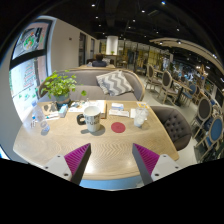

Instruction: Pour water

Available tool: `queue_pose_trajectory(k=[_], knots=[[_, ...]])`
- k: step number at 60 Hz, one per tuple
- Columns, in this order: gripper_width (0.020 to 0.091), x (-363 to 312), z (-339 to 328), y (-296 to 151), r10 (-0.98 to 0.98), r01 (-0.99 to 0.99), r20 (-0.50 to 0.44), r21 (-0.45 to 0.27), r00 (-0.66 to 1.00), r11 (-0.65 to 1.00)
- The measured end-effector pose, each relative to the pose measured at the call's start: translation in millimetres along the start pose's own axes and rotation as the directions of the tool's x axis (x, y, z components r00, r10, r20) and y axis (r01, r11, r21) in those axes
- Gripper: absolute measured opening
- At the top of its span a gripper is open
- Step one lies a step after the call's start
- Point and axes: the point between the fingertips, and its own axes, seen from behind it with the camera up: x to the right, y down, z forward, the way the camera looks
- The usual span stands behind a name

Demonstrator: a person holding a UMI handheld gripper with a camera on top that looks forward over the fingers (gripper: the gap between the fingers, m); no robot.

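Observation:
A pale mug [91, 119] with a dark band near its rim stands on the round wooden table [60, 145], beyond my fingers and a little to their left. A small white cup [140, 117] sits further right, with a red coaster [118, 127] between the two. My gripper [111, 158] hovers over the table's near edge. It is open, its magenta pads [77, 156] wide apart, and nothing lies between them.
A potted green plant [59, 87] stands at the table's far left, with small items [43, 122] beside it and a white box [117, 108] behind the cups. A grey sofa with a zigzag cushion [113, 82] lies beyond. Chairs [180, 125] stand to the right.

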Motion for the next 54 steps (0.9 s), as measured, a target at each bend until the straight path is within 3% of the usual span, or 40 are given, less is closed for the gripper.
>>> queue_pose_trajectory(k=[13, 25, 41, 54], knots=[[0.086, -44, 2, 6, -0.039, 0.039, 0.046, -0.007, 0.998, 0.999], [0.0852, -147, 4, 19, -0.065, 0.068, 0.163, -0.013, 0.984, 0.998], [0.0858, -320, 42, 2, -0.098, 0.079, 0.297, 0.074, 0.95, 0.994], [0.0859, -413, 124, -34, -0.11, 0.064, 0.303, 0.158, 0.947, 0.985]])
